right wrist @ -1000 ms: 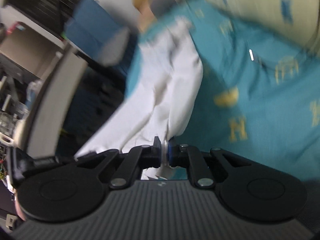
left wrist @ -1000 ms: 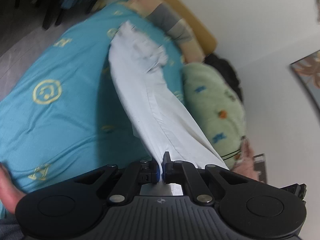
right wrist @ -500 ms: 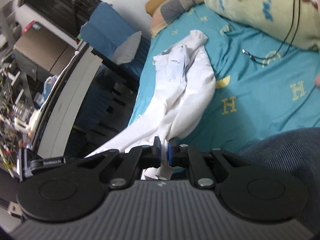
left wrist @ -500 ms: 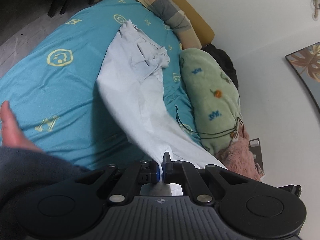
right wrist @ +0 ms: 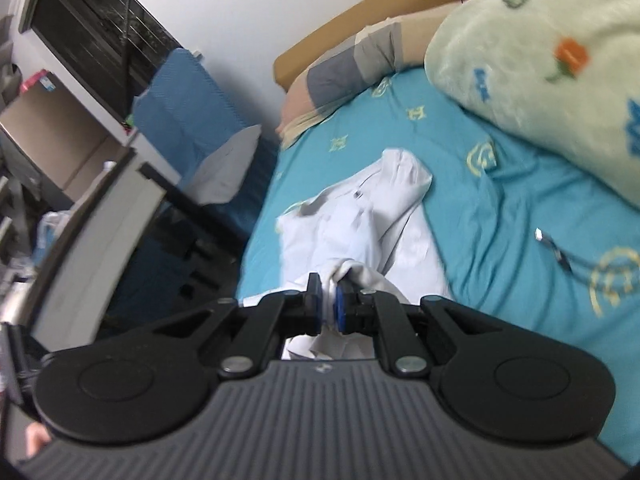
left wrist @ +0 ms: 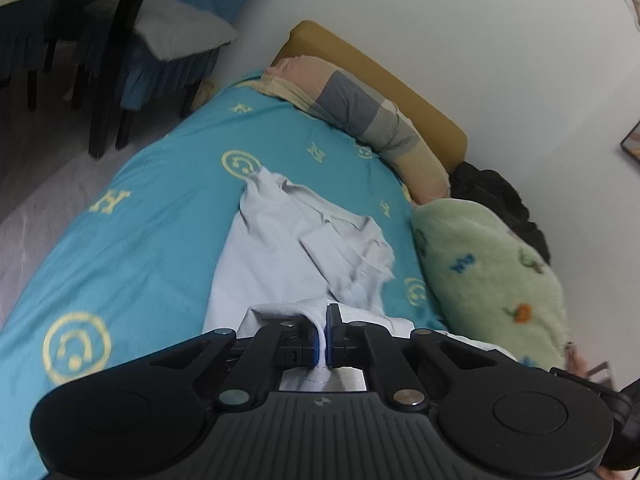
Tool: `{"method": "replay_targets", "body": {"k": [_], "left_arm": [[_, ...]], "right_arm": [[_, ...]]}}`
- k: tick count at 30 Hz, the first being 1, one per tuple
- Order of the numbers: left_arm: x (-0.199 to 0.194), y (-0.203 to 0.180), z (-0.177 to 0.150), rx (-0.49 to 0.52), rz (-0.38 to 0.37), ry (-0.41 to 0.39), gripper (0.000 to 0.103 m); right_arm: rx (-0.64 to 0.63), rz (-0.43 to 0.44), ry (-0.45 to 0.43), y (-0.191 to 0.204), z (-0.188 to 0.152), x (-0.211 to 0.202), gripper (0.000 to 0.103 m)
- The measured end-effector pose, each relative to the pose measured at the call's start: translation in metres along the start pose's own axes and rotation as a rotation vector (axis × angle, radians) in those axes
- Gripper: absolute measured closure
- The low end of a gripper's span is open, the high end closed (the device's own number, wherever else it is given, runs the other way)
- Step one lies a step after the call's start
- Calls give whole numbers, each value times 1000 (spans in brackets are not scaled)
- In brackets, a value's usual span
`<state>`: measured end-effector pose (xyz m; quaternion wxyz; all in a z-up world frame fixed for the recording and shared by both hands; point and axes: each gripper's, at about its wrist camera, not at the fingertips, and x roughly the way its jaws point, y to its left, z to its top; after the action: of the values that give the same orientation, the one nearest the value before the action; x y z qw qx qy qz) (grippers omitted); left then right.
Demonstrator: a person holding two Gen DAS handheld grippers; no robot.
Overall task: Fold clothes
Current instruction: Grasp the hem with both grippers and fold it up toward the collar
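A white shirt [left wrist: 296, 248] lies lengthwise on the teal bed sheet [left wrist: 152, 240], its collar end bunched toward the pillows. My left gripper [left wrist: 324, 334] is shut on the shirt's near hem, low over the bed. My right gripper [right wrist: 329, 308] is shut on another part of the near hem of the shirt [right wrist: 384, 208], with cloth bunched between the blue pads. The hem itself is hidden under both grippers.
A green fleece blanket [left wrist: 492, 276] lies along the wall side. A patchwork pillow [left wrist: 360, 108] and wooden headboard [left wrist: 384, 76] are at the far end. A blue-covered chair [right wrist: 188, 104] and desk [right wrist: 104, 208] stand beside the bed. A cable [right wrist: 556, 248] lies on the sheet.
Both grippers have come down and forward toward the bed with the hem, so the shirt that hung stretched up from the bed now lies slack on the sheet.
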<state>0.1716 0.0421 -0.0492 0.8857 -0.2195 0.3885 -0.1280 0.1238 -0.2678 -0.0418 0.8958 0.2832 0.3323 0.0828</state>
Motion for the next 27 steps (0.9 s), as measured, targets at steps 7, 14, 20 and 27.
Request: {"method": "replay_targets", "body": {"k": [7, 14, 20, 27], "left_arm": [[85, 10, 1, 150, 81, 2, 98], [118, 22, -12, 189, 134, 59, 93], [90, 3, -16, 210, 157, 39, 45], [17, -39, -30, 305, 177, -56, 15]], "right_arm": [[-156, -114, 5, -27, -7, 96, 92], [-234, -169, 49, -43, -25, 143, 91], [-217, -145, 31, -37, -17, 115, 83], [-291, -119, -150, -5, -16, 37, 21]]}}
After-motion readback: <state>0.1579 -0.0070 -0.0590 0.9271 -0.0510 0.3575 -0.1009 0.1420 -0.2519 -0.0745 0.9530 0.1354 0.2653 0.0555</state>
